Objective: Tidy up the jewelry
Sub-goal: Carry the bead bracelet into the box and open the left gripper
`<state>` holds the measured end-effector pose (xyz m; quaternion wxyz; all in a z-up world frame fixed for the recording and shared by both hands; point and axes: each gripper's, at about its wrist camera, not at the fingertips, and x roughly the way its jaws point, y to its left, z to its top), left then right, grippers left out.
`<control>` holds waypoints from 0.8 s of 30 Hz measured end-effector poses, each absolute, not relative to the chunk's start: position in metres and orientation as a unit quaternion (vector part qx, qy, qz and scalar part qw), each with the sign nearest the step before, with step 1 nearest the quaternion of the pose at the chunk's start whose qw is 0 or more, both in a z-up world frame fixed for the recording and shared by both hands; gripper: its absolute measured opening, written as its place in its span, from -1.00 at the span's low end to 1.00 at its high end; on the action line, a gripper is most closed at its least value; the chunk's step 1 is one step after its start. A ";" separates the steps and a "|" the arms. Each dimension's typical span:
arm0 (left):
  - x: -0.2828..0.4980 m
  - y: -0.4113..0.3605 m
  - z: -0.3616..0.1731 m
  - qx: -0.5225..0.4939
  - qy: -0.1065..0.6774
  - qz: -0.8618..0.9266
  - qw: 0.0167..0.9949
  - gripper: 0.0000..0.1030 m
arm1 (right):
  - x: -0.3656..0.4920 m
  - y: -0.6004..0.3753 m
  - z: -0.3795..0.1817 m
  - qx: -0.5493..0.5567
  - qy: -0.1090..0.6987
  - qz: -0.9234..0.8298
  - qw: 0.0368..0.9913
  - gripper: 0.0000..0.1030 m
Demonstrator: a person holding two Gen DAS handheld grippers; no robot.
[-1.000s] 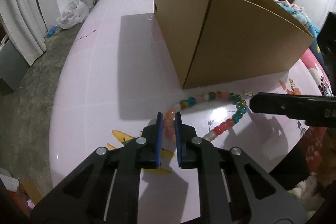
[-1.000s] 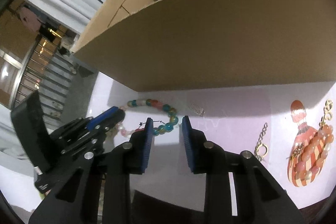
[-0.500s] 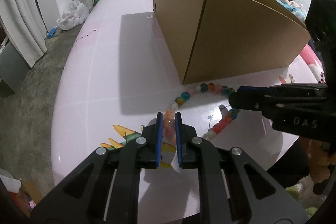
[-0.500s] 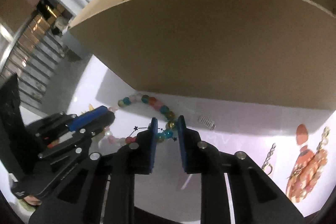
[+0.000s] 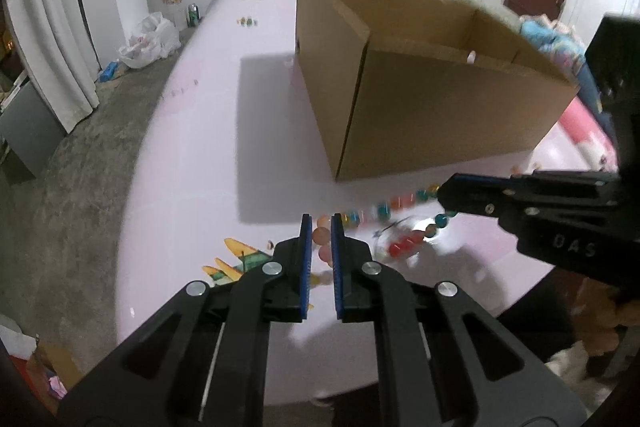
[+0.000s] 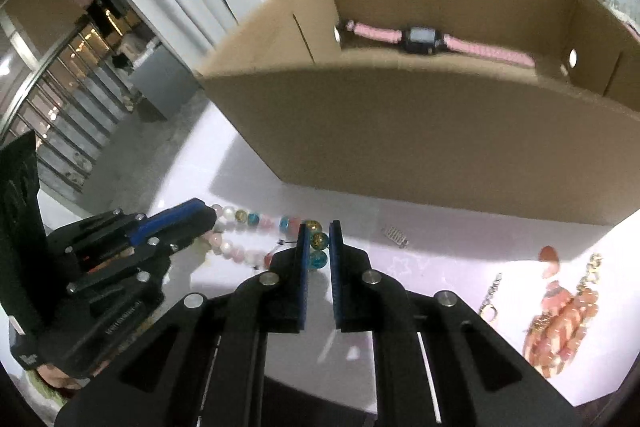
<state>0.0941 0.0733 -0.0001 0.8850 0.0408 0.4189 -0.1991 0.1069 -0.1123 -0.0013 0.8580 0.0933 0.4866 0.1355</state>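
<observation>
Glass-like beads in orange, teal, pink and red make up the bead necklace (image 5: 394, 219), and it now hangs between both tools rather than lying flat: a second ago the right gripper (image 6: 318, 247) stood wide over the far-right end of the loop, and since then its jaws have been closing, with a yellow and a teal bead pinched between the blue pads. The left gripper (image 5: 319, 239) was already narrow on the near-left end and is still clamped there on the orange and pink beads. Both tools have come up off the pink counter (image 5: 192, 167), and the strand, a rounded loop before, is drawn out into a shallow sagging line, blurred with motion. That reads as the pickup being done and the carry just begun. The necklace sits in front of the cardboard box (image 6: 420, 131), near its front left corner, stretched left to right between the two pairs of jaws, its middle drooping close to the counter; whether any bead still touches the surface I cannot tell. From the right wrist view the box is open at the top and a pink-strapped watch (image 6: 420, 39) already lies inside against the far wall. Other pieces wait on the counter to the right: a small metal spring clasp (image 6: 396, 235), a chain with ring (image 6: 491, 297) and an orange bead cluster (image 6: 560, 319).
</observation>
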 end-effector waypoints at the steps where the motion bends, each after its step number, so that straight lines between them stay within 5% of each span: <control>1: 0.091 0.074 0.007 0.040 0.412 -0.200 0.888 -0.84 | 0.105 -0.113 0.005 0.094 0.481 0.139 0.861 -0.81; 14: 0.107 0.031 0.144 0.057 0.269 -0.262 0.925 -0.84 | 0.124 -0.156 0.139 0.089 0.344 0.176 0.918 -0.81; 24: 0.237 -0.020 0.084 0.081 0.407 -0.243 0.877 -0.83 | 0.274 -0.200 0.055 0.175 0.534 0.205 0.802 -0.80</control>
